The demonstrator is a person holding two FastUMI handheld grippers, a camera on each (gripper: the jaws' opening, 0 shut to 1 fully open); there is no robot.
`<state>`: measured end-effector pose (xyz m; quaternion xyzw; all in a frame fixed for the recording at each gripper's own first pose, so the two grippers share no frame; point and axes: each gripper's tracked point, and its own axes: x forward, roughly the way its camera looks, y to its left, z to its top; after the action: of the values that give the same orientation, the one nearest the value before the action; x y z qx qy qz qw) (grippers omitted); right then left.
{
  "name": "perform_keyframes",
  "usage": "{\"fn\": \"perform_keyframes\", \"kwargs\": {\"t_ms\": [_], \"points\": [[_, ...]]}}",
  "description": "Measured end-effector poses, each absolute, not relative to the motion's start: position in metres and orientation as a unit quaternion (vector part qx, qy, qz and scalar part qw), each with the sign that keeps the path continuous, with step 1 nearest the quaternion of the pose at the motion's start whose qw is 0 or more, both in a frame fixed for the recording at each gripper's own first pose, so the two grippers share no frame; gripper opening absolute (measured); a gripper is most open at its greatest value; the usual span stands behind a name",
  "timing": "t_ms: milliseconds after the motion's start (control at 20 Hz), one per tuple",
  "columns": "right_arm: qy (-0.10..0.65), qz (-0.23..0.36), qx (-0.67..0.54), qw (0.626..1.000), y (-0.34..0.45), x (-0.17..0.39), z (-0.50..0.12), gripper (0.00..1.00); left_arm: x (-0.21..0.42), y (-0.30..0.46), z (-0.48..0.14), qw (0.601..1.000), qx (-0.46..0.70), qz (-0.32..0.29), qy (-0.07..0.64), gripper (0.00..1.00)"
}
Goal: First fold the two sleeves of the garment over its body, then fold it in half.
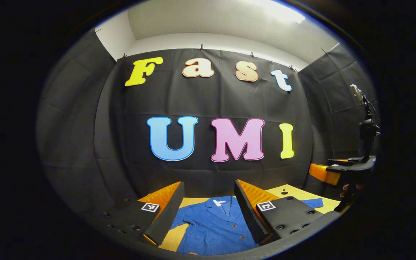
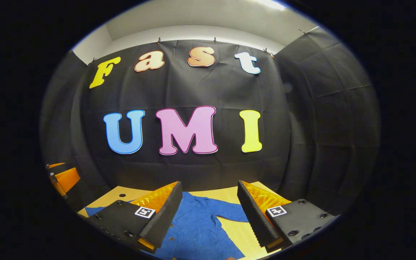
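Note:
A blue button-up shirt (image 1: 211, 227) lies flat on the yellow table (image 1: 173, 236), collar toward the back wall, both short sleeves spread out. My left gripper (image 1: 208, 184) hovers over it, open, with the collar and button front showing between its fingers. The right gripper (image 1: 334, 173) appears at the far right of the left gripper view, held by a hand (image 1: 350, 191), near the shirt's right sleeve (image 1: 314, 202). In the right gripper view the shirt (image 2: 200, 224) lies below my right gripper (image 2: 209, 184), which is open and holds nothing. The left gripper (image 2: 61, 178) shows at the left edge there.
Black cloth walls close the booth at the back and on both sides. A dark camera stand (image 1: 367, 119) rises at the right by the side wall. Bare table (image 2: 237, 231) shows beside the shirt, with a small dark hole (image 2: 122, 195) near the back left.

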<state>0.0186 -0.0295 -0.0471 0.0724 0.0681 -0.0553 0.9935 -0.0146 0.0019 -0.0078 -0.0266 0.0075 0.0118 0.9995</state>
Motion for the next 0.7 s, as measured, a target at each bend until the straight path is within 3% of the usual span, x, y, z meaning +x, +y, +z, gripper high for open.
{"fn": "perform_keyframes", "kwargs": {"t_ms": [50, 400, 700], "points": [[0.072, -0.053, 0.077, 0.993, -0.029, 0.026, -0.051, 0.96, -0.015, 0.003, -0.006, 0.999, -0.031, 0.014, 0.002, 0.80], [0.089, -0.018, 0.056, 0.994, -0.014, 0.087, -0.080, 0.96, -0.003, 0.015, -0.014, 0.998, -0.043, 0.044, 0.021, 0.80], [0.151, -0.058, 0.097, 0.982, -0.060, 0.131, -0.141, 0.96, 0.007, 0.018, -0.016, 0.996, -0.036, 0.079, 0.022, 0.80]]}}
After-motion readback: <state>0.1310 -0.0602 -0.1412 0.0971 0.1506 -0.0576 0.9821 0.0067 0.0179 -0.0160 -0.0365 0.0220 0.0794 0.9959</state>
